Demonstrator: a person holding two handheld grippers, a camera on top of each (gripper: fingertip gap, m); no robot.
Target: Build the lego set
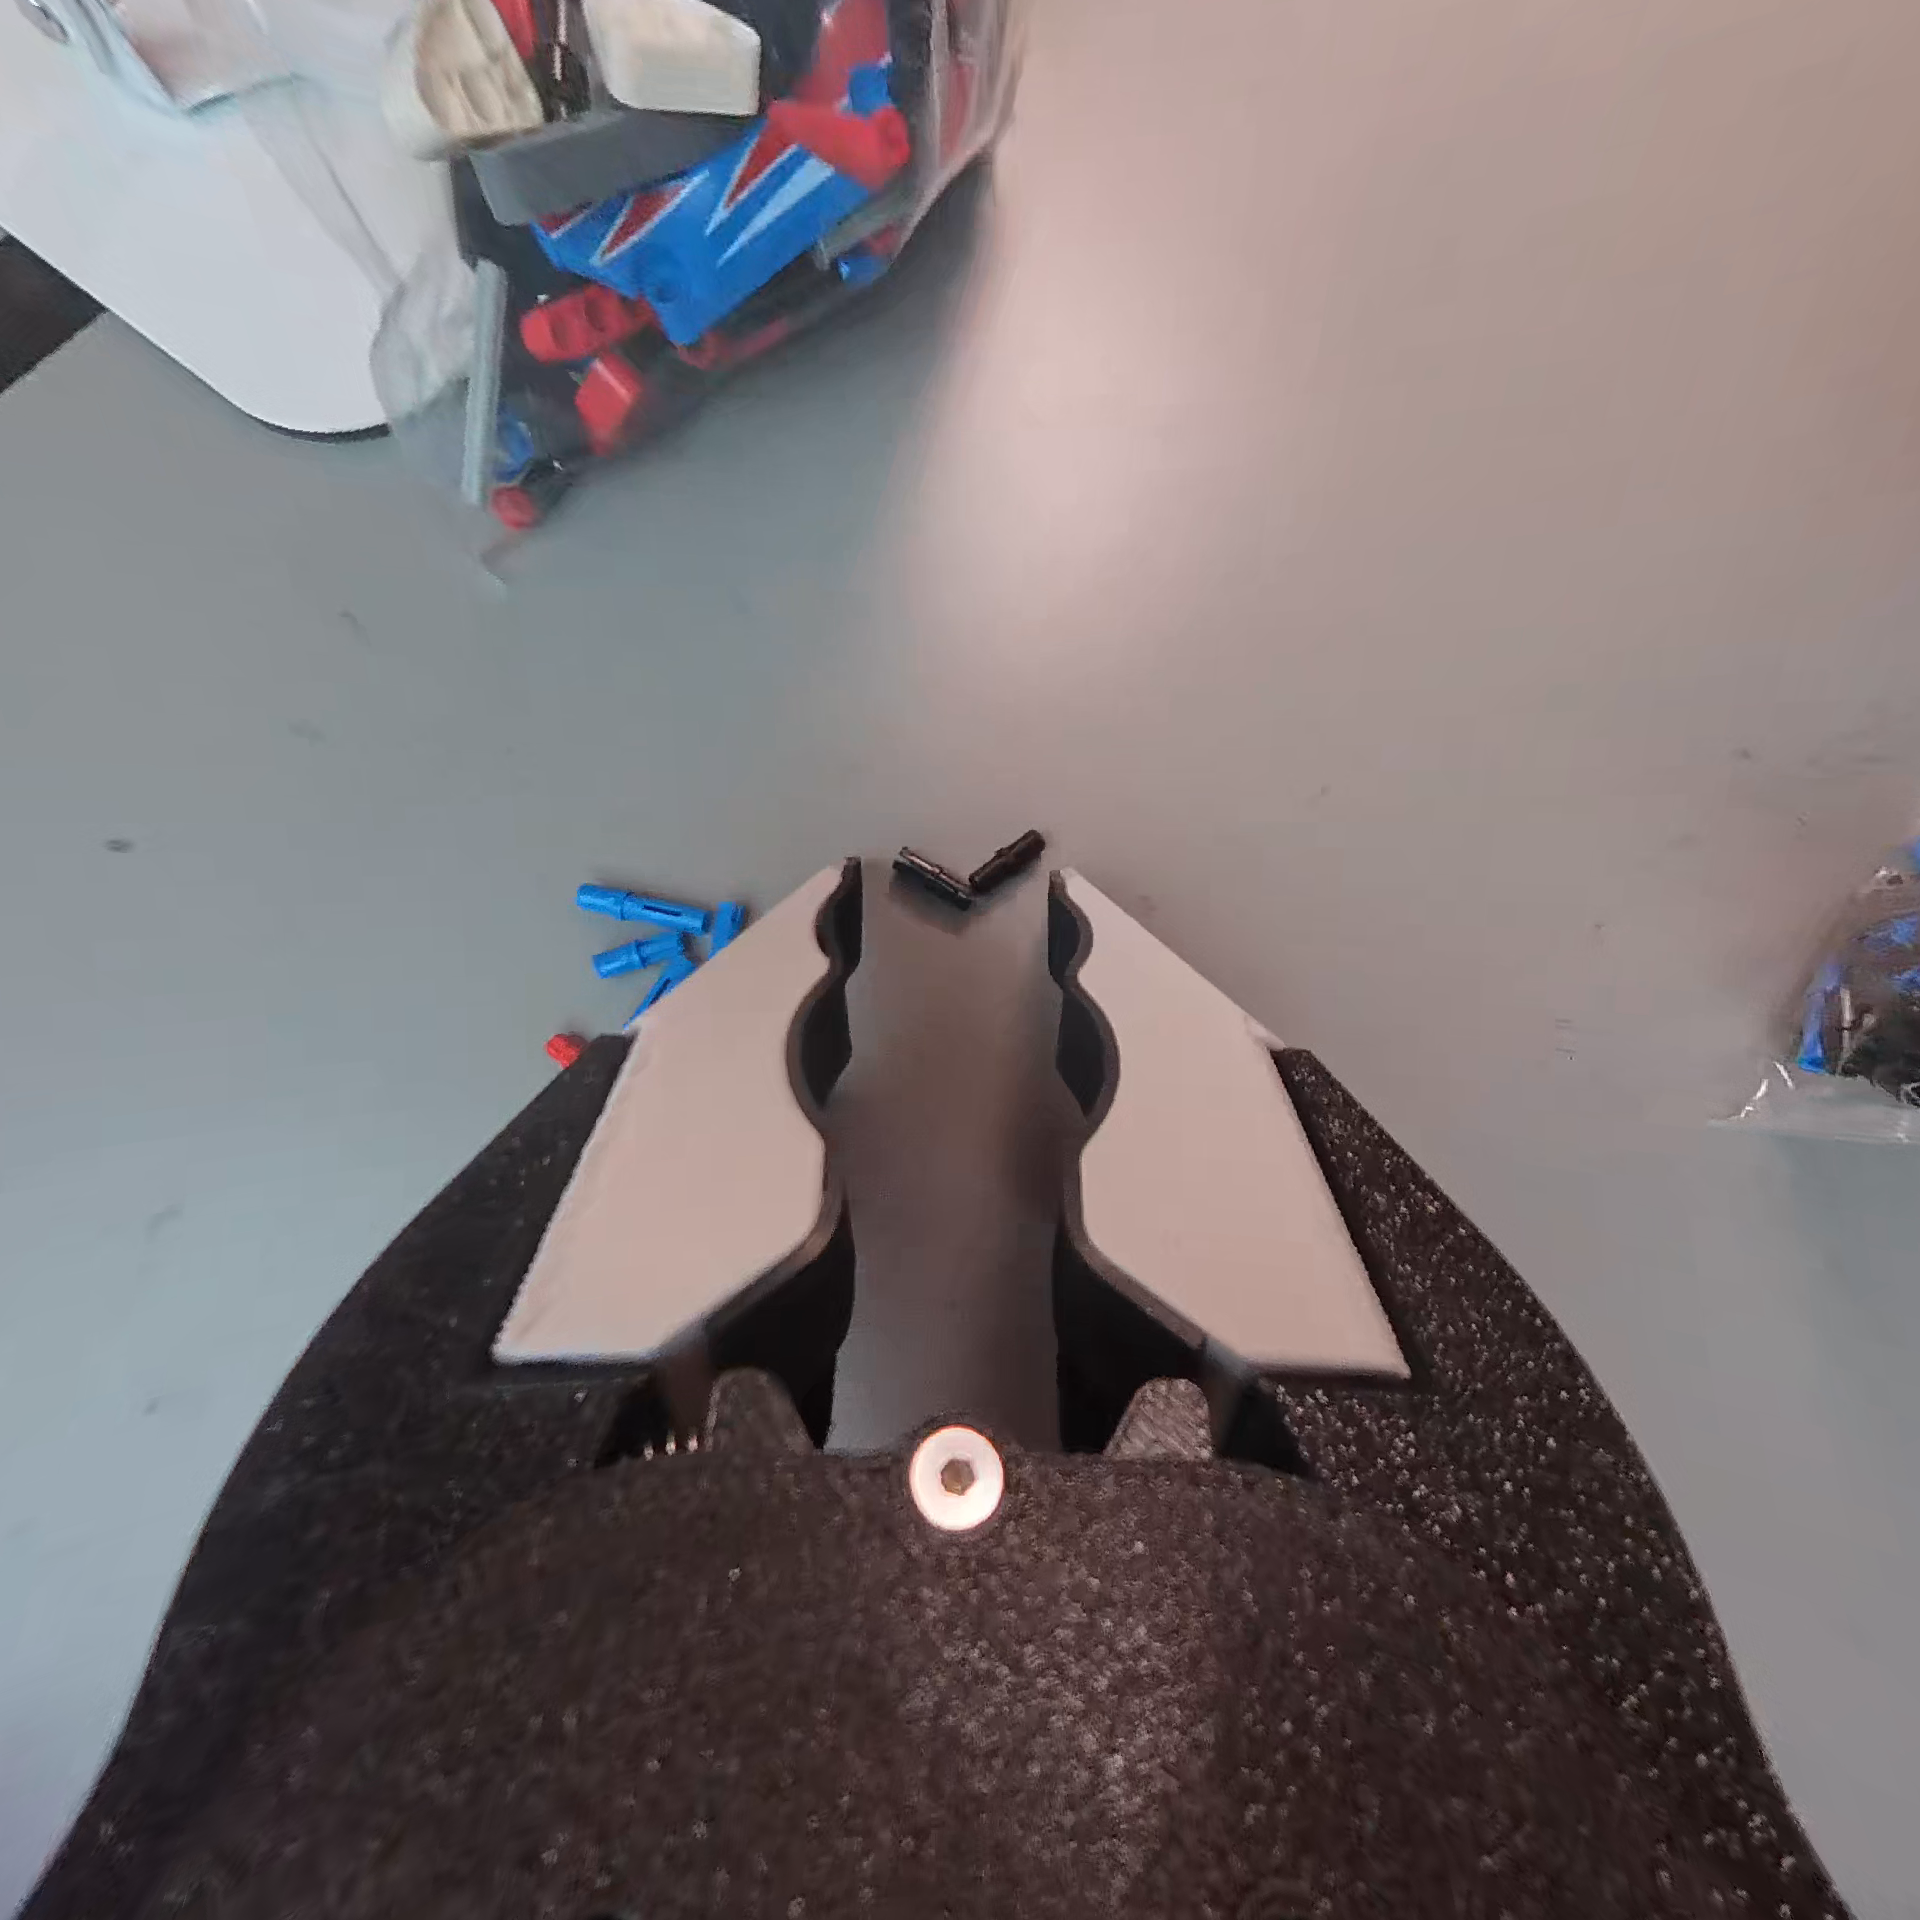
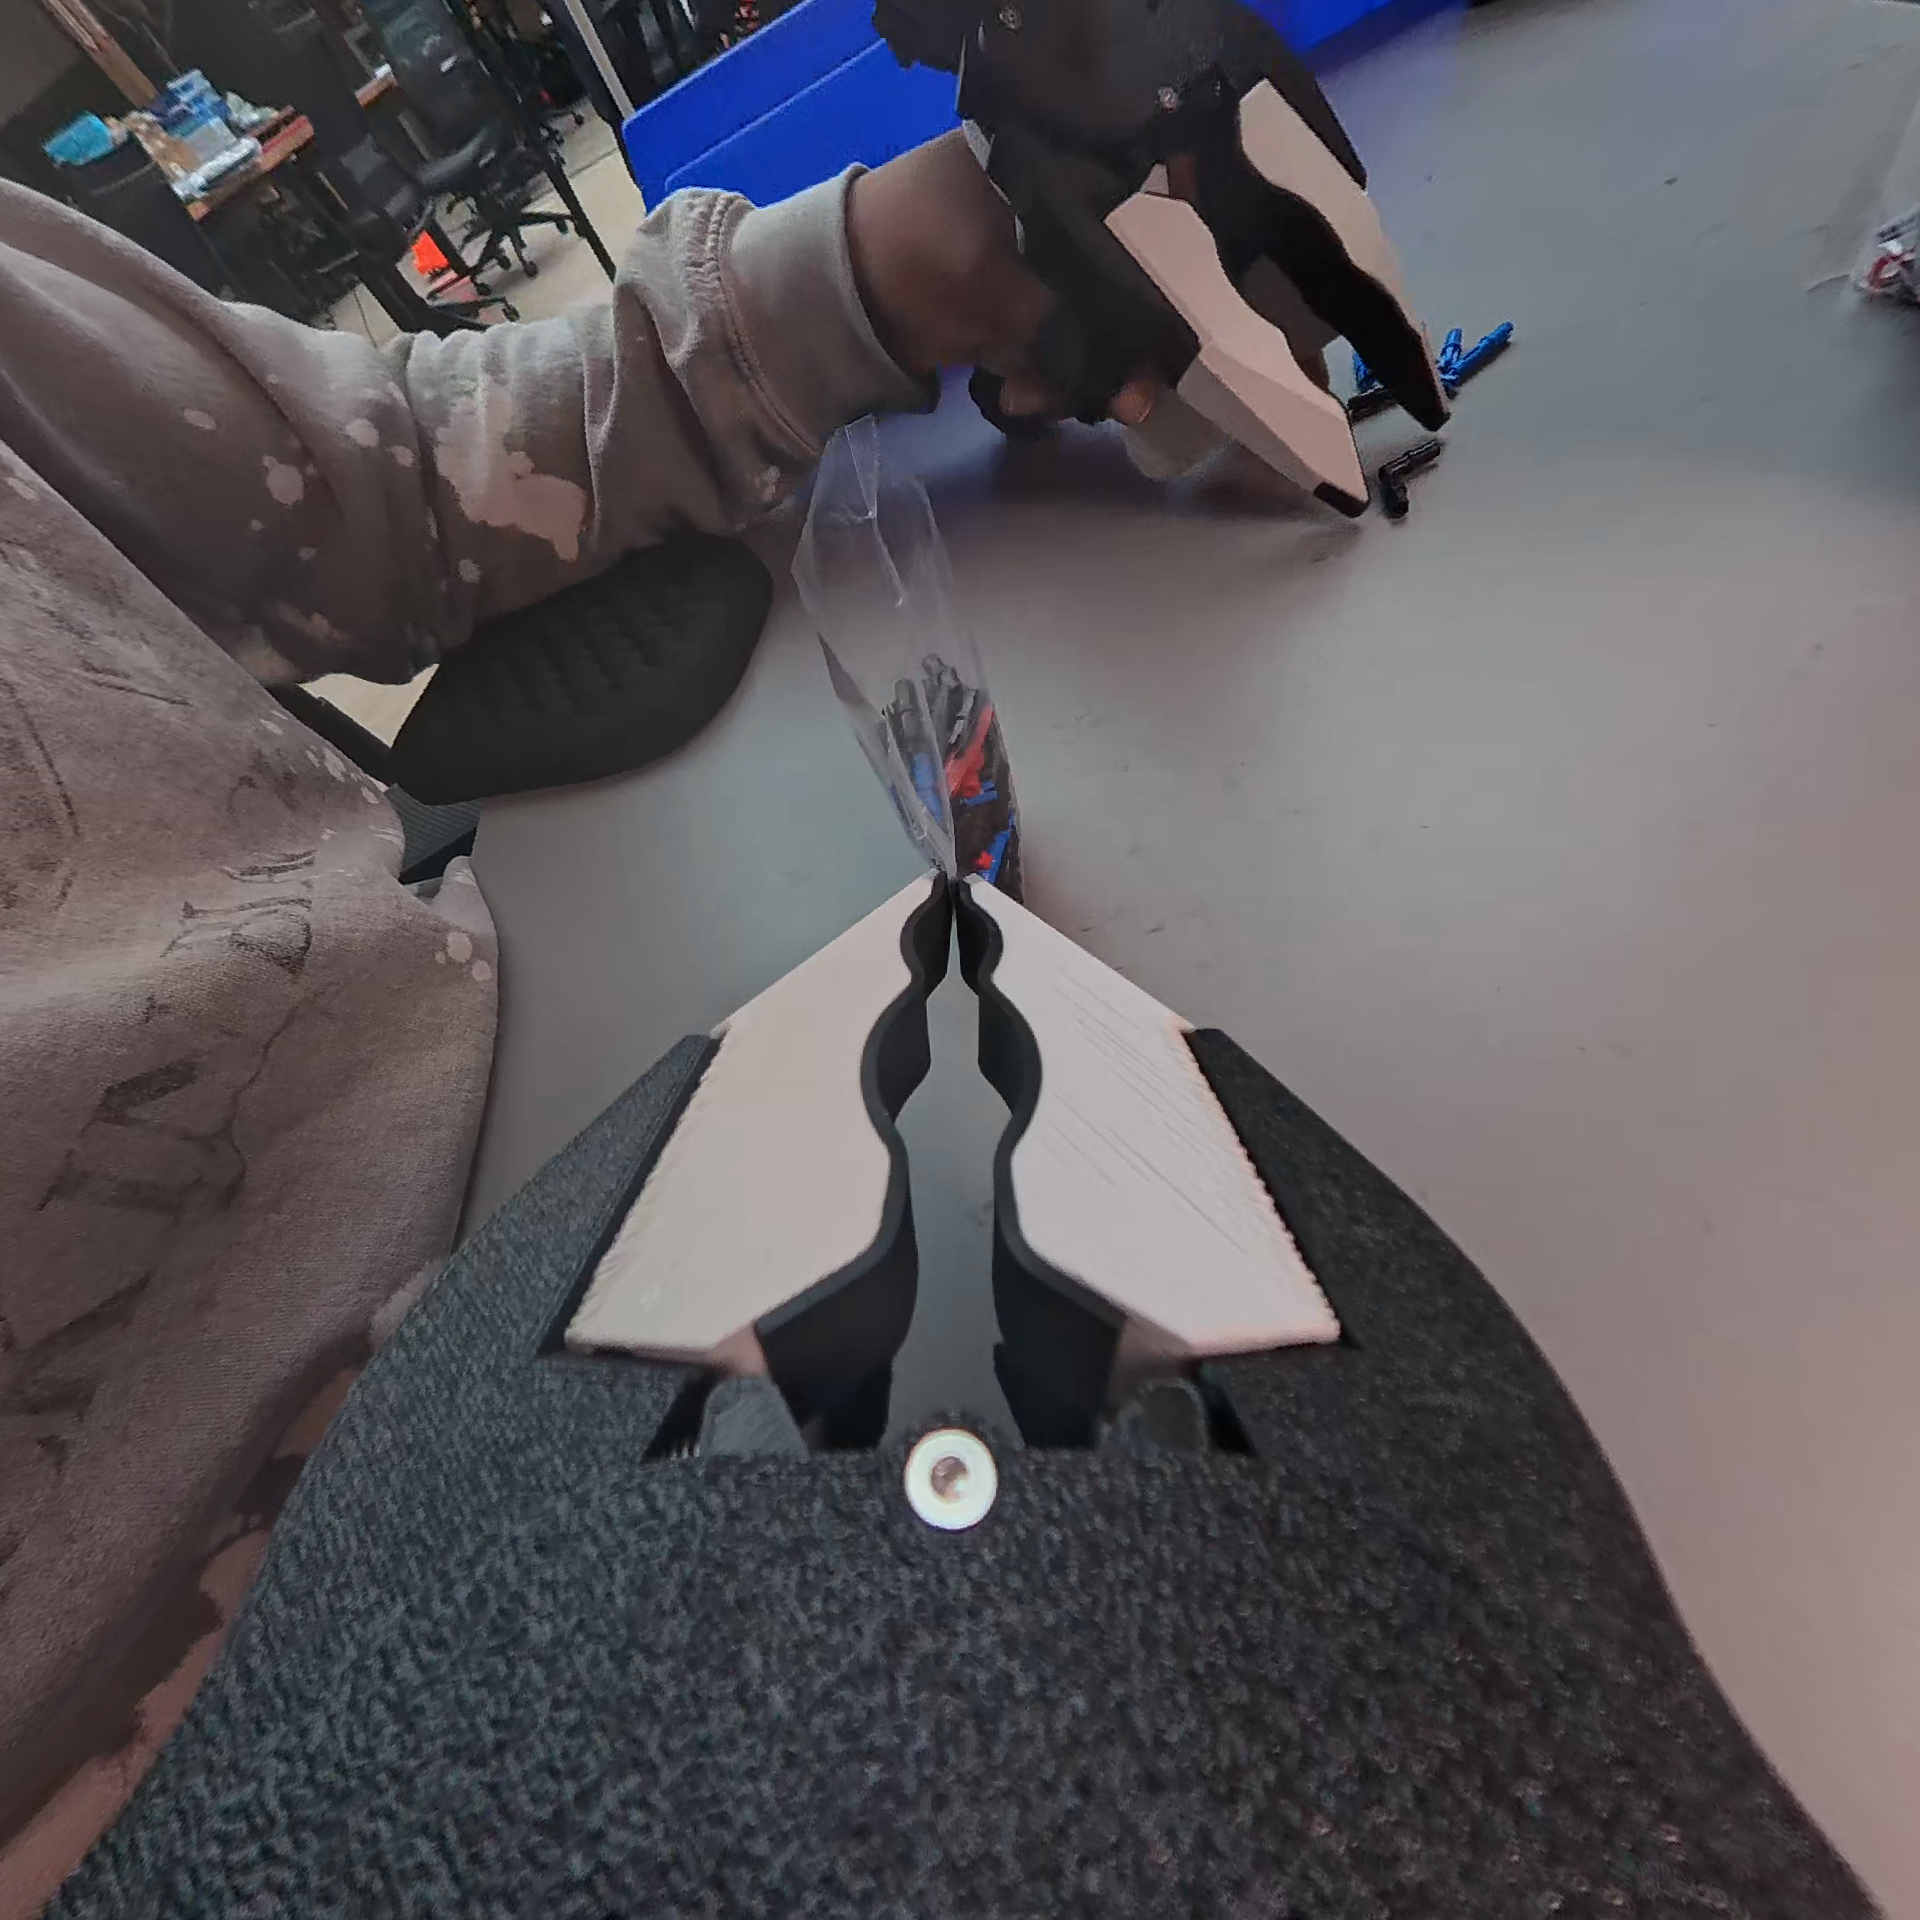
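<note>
- My left gripper [image 1: 954, 883] hangs low over the grey table [image 1: 1351, 520], its jaws apart with nothing between them.
- Just ahead of those jaws two black pins [image 1: 961, 871] lie on the table in a shallow V, close to the tips but not touched.
- Beside my left jaw, on its outer side, a small heap of blue pins [image 1: 649, 940] rests on the table; the jaw covers part of it. One red piece [image 1: 564, 1047] sits a little nearer to me than the heap.
- Far ahead and to the left a big clear bag of bricks [image 1: 675, 239] holds red, blue, grey and white parts, leaning against a white object [image 1: 208, 229].
- My right gripper [image 2: 954, 891] has its jaws pressed together on the edge of a small clear bag [image 2: 914, 707] of black, blue and red parts; the bag stands up ahead of the tips.
- Beyond that bag, in the right wrist view, a hand [image 2: 956, 281] in a grey sleeve [image 2: 520, 416] holds my other gripper over the pins.
- A blue bin [image 2: 769, 114] stands past the table's far side.
</note>
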